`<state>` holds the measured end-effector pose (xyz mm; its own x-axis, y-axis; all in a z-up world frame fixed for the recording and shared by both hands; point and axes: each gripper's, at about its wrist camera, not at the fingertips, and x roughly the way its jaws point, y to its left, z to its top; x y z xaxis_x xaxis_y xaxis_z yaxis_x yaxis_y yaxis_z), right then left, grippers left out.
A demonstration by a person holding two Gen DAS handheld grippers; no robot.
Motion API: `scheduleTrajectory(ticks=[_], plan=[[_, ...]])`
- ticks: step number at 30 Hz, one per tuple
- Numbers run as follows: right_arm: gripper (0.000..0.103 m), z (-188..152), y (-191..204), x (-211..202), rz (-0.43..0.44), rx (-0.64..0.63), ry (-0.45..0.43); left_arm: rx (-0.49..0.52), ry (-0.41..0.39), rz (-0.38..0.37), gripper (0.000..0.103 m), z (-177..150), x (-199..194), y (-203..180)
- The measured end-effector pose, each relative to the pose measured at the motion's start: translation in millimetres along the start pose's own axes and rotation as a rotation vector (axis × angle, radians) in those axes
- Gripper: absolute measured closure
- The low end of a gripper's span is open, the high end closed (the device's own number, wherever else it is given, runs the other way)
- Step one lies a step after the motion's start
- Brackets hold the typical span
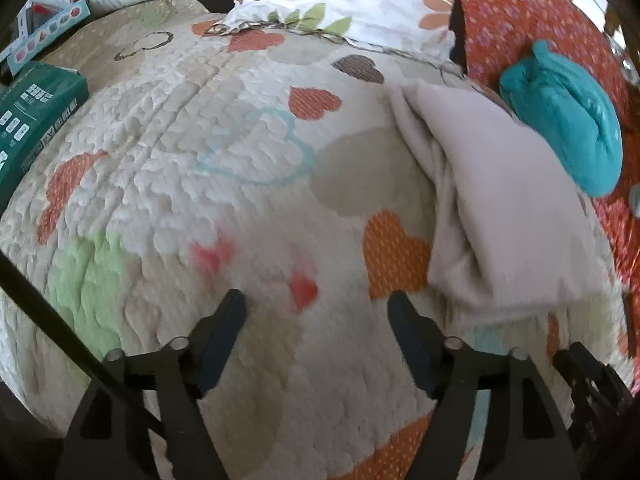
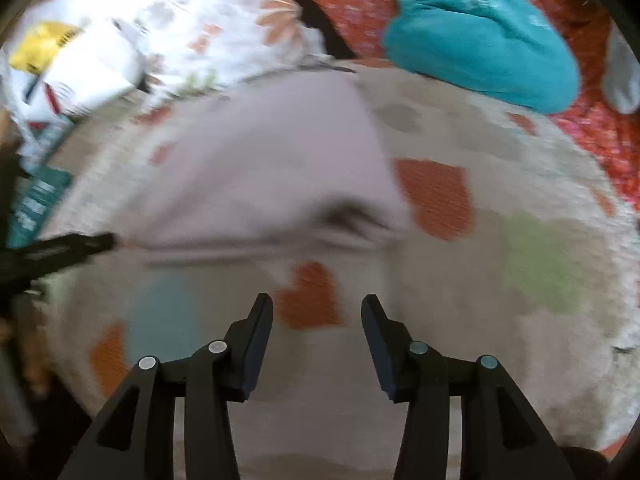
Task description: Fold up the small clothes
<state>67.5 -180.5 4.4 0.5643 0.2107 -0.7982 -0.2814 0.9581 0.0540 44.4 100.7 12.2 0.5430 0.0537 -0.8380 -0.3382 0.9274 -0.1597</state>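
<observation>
Both grippers, left (image 1: 316, 300) & right (image 2: 317, 304), fingers wide apart, holding nothing, over quilt (image 1: 168, 128). One folded beige cloth (image 1: 500, 200), one teal garment (image 1: 568, 116) near bed's far edge.

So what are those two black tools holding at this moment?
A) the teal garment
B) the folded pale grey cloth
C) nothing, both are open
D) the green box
C: the left tool and the right tool both stand open over the heart-patterned quilt, while the folded pale grey cloth lies untouched beside the rumpled teal garment.
</observation>
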Motion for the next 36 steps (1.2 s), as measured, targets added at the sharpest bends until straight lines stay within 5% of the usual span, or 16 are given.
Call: scheduleTrajectory(ticks=[5,13,18,21,28,36], plan=[[0.039,-4.2,1.3,-4.0,0.002,-0.020,-0.020,0.089,-0.022,0.088,0.000,-28.8,1.2,-25.2],[0.029,-8.4,11.4,-1.5,-0.025,-0.036,-0.042,0.040,-0.081,0.133,0.000,-44.4,-0.8,-28.9],[0.001,-11.2,15.6,4.4,-0.005,-0.031,-0.021,0.009,-0.097,0.143,0.000,-44.7,-0.6,-30.7],[0.000,-15.3,22.8,5.3,-0.050,-0.053,-0.035,0.014,-0.098,0.153,0.000,-42.7,0.8,-30.0],[0.000,-19.3,15.3,2.0,-0.006,-0.055,-0.069,0.006,-0.054,0.133,0.000,-38.7,-4.1,-28.8],[0.000,-12.7,-0.3,-15.1,-0.094,0.005,-0.105,0.056,-0.142,0.111,0.000,-54.7,-44.1,-54.2]])
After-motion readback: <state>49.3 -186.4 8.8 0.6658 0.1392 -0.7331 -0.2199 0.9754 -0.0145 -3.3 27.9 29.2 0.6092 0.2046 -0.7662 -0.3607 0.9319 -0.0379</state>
